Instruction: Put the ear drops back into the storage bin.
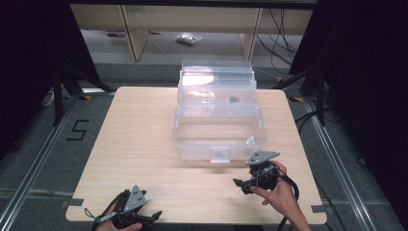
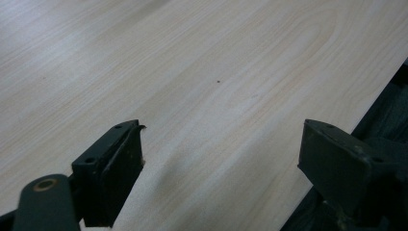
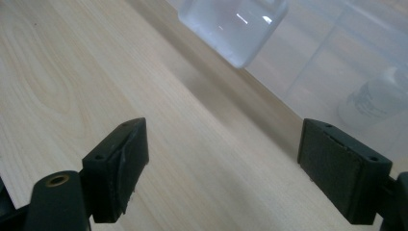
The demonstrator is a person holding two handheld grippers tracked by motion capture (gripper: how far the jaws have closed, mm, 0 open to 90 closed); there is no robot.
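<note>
Here the right gripper [image 1: 246, 184] has its fingers [image 3: 118, 168] spread wide with nothing between them; in the right gripper view only bare wood grain lies in the gap. That gripper sits low over the counter [image 1: 139, 144], held in the person's right hand [image 1: 279, 195] near the front right part of the board, just in front of the clear plastic box [image 1: 219, 130]. Its fingers point leftward across the counter in the high view. The box's front latch [image 3: 233, 29], a frosted square tab, hangs beyond the fingers at the top of the right gripper view, apart from them. Behind the clear front wall on the right stands a small bottle [image 3: 375, 98]; it is blurred, possibly a white-capped dropper bottle, and lies inside the lower tub of the box near its right front corner [image 1: 250, 141].

The left gripper [image 1: 151, 217] also has its fingers [image 2: 113, 168] wide apart and empty. It rests at the near left edge of the counter; the right-hand finger in the left gripper view hangs over the board's edge, with dark floor beyond. A tiny dark speck [image 2: 219, 81] marks the wood ahead of it.

The box sits at the middle of the counter towards the far side, lid raised, with stepped upper trays behind the lower tub. A small dark item [image 1: 234, 99] lies in an upper tray. Well apart from the left gripper.
</note>
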